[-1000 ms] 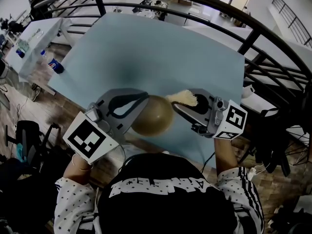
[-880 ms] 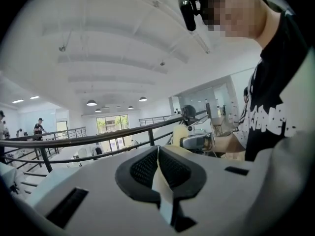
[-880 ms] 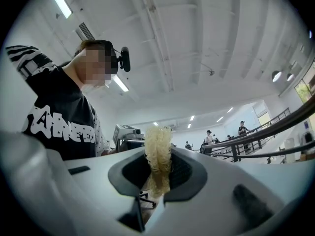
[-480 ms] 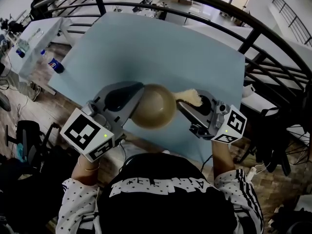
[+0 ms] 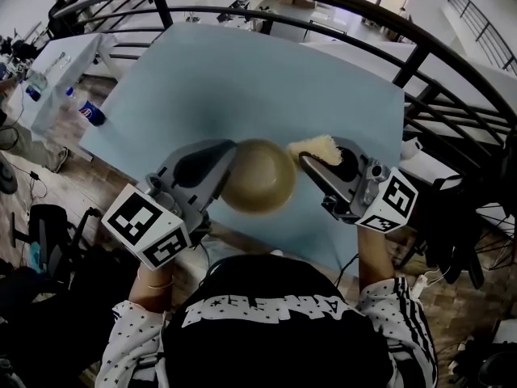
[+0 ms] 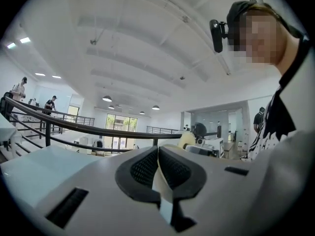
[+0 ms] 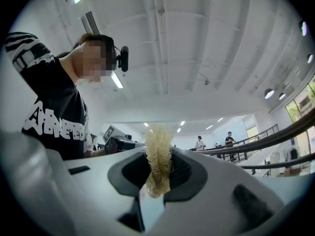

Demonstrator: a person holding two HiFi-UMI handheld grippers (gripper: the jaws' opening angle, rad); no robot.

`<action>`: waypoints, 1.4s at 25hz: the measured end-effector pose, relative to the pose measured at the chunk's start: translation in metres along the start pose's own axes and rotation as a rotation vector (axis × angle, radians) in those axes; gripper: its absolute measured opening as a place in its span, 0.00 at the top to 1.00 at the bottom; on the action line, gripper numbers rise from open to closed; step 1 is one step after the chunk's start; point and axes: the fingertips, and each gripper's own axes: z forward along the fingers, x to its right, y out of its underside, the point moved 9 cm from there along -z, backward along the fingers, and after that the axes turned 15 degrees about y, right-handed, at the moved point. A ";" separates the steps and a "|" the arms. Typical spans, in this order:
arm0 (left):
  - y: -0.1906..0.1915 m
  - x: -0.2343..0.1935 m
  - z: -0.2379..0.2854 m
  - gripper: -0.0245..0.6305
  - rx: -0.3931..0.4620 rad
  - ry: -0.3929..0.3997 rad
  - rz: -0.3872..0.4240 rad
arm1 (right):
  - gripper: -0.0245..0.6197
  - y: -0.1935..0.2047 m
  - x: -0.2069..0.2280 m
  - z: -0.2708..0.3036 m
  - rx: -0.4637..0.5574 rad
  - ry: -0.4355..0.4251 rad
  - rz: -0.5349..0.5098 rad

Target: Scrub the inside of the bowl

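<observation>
A tan bowl hangs over the near edge of the blue table. My left gripper is shut on its left rim. The left gripper view shows that thin cream rim pinched between the black pads. My right gripper is shut on a pale yellow fibrous scrubber, which sits at the bowl's upper right edge; I cannot tell if it touches. In the right gripper view the scrubber sticks out past the pads. Each gripper shows in the other's view, level with it.
A black curved railing runs behind and to the right of the table. A bottle with a blue label lies off the table's left side, near a white table. A dark chair stands at lower left.
The bowl has rolled in the left gripper and shifted slightly up and right. The right gripper with the scrubber has moved up and a little right along the bowl's edge.
</observation>
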 end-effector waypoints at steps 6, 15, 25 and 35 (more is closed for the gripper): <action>-0.002 -0.002 0.007 0.93 0.021 -0.008 -0.021 | 0.85 0.002 -0.001 0.002 -0.002 -0.029 -0.008; -0.008 -0.008 0.004 0.93 0.073 -0.037 -0.046 | 0.85 0.007 -0.008 0.003 0.015 -0.002 0.024; -0.014 -0.014 -0.001 0.93 0.115 -0.077 -0.073 | 0.85 0.015 -0.017 0.002 -0.010 -0.018 0.023; -0.011 -0.021 -0.008 0.93 0.153 -0.085 -0.134 | 0.85 0.023 -0.027 0.004 -0.033 -0.042 0.003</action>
